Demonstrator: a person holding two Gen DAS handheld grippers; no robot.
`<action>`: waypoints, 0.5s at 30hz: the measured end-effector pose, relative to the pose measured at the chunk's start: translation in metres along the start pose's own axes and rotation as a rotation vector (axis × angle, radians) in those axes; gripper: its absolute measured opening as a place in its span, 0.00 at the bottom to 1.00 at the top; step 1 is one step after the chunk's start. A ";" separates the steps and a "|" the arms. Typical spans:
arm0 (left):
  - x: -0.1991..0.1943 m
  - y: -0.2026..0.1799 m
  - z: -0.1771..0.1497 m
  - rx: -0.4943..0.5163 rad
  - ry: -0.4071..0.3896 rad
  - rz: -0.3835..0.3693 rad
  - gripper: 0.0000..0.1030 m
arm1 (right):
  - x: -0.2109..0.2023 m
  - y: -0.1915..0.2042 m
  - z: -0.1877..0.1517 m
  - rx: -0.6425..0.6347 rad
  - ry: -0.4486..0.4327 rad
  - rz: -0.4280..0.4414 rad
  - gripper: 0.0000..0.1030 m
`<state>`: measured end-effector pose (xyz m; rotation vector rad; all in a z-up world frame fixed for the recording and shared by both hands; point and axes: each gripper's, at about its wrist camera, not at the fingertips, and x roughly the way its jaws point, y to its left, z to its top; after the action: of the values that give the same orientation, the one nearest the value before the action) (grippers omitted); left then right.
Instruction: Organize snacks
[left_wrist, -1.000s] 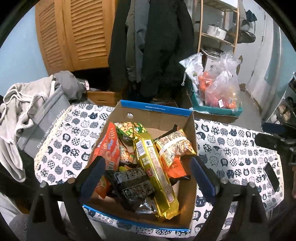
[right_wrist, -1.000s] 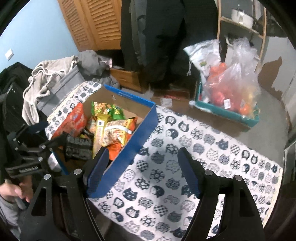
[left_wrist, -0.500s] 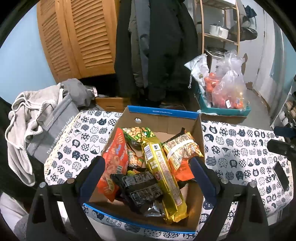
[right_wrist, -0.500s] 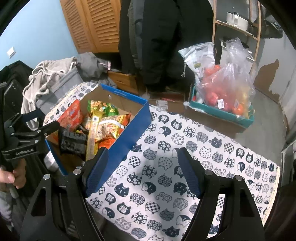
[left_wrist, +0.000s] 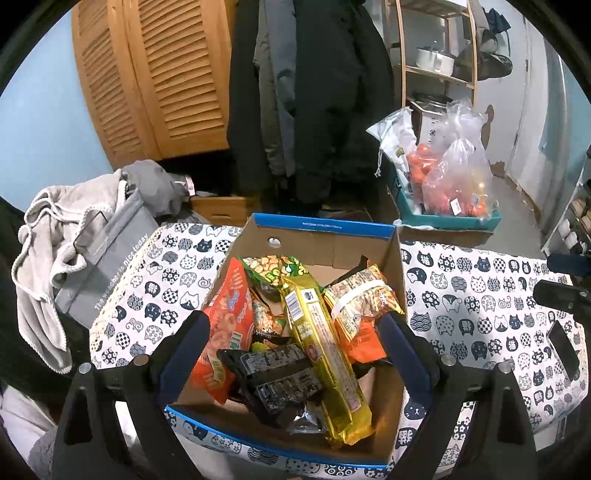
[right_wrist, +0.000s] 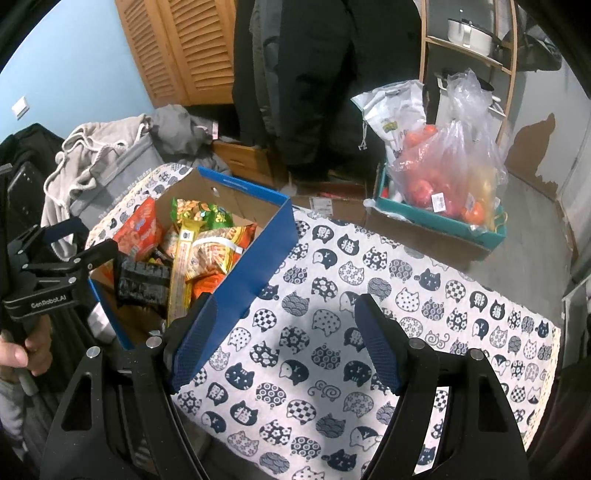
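Cardboard, brown inside with blue outer walls, makes up the open box (left_wrist: 321, 225) that holds all the snacks, and it stands on the desk (right_wrist: 332, 332) under a white cloth printed with dark cat faces. I have the left tongs (left_wrist: 295, 354) hanging directly over the box, jaws spread wide with nothing between the pads. Below them lies a jumble: a long gold-yellow foil packet (left_wrist: 321, 343), a black crinkled wrapper (left_wrist: 280, 376) half under it, an orange-red crisp bag (left_wrist: 225, 325) leaning on the left wall, a green nut packet (left_wrist: 277, 266) toward the far wall, and an orange noodle-style pack with a white band (left_wrist: 362, 299) on the right.

My right tongs (right_wrist: 284, 343) are also wide open and empty. They hover over bare cloth just beside the box's blue side wall, with the snacks off to their left.

The relation that matters, as I judge it: the gold packet's long axis runs from the far wall toward the near wall, nearly in line with where the left tongs point, so the open jaws straddle its narrow width. The left hand is plainly the nearer one, and I think a straight descent would suit it. The risk is pinching the black wrapper along with it.
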<state>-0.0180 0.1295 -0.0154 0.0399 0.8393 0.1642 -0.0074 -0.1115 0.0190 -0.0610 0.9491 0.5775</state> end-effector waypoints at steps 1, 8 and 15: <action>0.000 0.000 0.000 0.003 -0.003 0.001 0.92 | 0.000 0.000 0.000 0.000 -0.001 0.001 0.74; -0.001 -0.003 -0.001 0.014 -0.005 0.004 0.92 | 0.000 0.002 -0.001 -0.003 0.001 0.001 0.74; -0.001 -0.002 -0.001 0.005 0.000 -0.007 0.96 | 0.001 0.003 -0.002 -0.007 0.004 -0.003 0.74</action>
<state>-0.0192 0.1272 -0.0156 0.0422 0.8398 0.1556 -0.0106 -0.1092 0.0178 -0.0693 0.9505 0.5783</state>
